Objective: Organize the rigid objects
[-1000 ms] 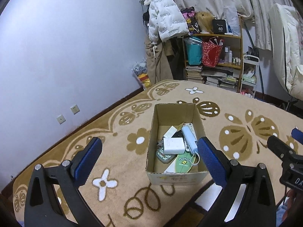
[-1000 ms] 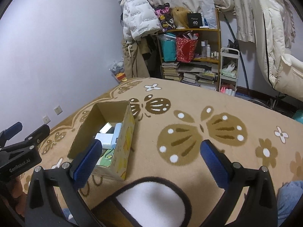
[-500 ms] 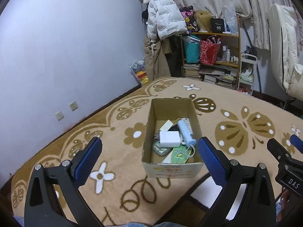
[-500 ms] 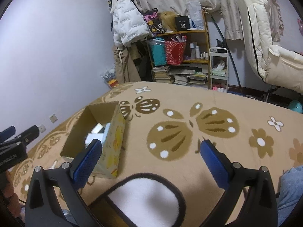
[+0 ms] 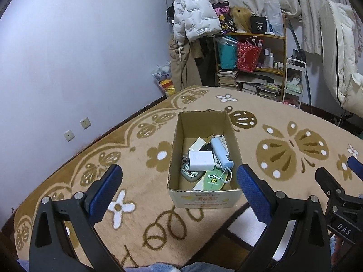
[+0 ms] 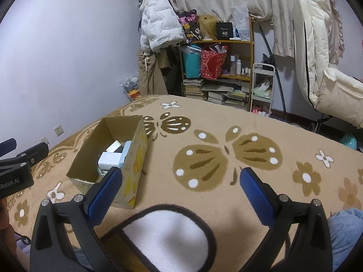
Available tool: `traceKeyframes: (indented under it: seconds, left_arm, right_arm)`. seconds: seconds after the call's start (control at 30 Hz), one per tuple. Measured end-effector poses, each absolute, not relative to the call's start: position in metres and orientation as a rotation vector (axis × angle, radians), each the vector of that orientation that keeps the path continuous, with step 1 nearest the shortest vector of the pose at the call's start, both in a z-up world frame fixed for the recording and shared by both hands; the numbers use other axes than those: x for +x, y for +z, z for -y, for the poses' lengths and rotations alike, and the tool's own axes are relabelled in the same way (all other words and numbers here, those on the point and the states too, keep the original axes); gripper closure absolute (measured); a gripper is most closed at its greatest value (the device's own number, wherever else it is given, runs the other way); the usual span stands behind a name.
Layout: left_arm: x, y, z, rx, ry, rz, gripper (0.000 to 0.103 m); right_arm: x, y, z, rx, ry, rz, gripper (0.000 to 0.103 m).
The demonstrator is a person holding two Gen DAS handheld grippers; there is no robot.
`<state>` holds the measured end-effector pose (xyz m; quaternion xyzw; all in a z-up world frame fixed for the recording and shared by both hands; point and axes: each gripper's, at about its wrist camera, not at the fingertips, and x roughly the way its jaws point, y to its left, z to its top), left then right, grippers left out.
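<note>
Here, a person sits on a tan carpet (image 5: 283,117) patterned with brown butterflies and white flowers, holding a two-finger gripper in each hand. Both grippers hang in the air with nothing between their blue-padded fingers: the left gripper (image 5: 179,178) has its jaws spread wide, and so does the right gripper (image 6: 180,181). Directly ahead of the left gripper, framed between its two fingers, stands an open cardboard box (image 5: 204,198) on the carpet. Its long axis runs straight away from that gripper, the near short wall facing the jaws. Inside, gathered toward the near end, lie several small hard things: a white charger block (image 5: 201,160), a pale blue tube-shaped gadget with a loop cord (image 5: 221,153) lying lengthwise along the right wall, a green card with a cartoon print (image 5: 213,180), a small round green tin (image 5: 190,174) and a cream-coloured flat piece (image 5: 197,144) leaning farther back. The far half of the box floor is bare. From the right gripper the same box (image 6: 133,174) sits off to the left, beside its left finger, while bare carpet lies in front of its jaws. The left gripper is therefore the one lined up with the box. No loose items show on the visible carpet, so the scene fits either items gathered in or items waiting to be sorted out.
</note>
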<state>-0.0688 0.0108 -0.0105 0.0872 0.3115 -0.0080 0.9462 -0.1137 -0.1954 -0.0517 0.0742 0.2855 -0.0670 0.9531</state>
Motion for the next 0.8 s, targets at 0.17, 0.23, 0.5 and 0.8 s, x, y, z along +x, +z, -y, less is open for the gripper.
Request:
traceKeyframes:
  seconds: [0.17, 0.23, 0.5, 0.8]
  left_arm:
    - [-0.0686, -0.0102, -0.0107, 0.187, -0.024, -0.628, 0.003]
    - [-0.0701, -0.0095, -0.0094, 0.194, -0.024, -0.623, 0.003]
    - [-0.0725, -0.0088, -0.0063, 0.202, -0.020, -0.620, 0.003]
    - [-0.0729, -0.0089, -0.0048, 0.211, -0.020, -0.621, 0.003]
  right_arm:
    - [-0.1130, -0.0507, 0.1959, 0.168, -0.128, -0.574, 0.000]
    - [-0.1135, -0.0502, 0.1967, 0.175, -0.127, -0.569, 0.000]
    - [-0.1143, -0.0510, 0.1995, 0.190, -0.130, -0.577, 0.000]
    - [-0.1149, -0.0502, 0.2021, 0.195, -0.133, -0.576, 0.000]
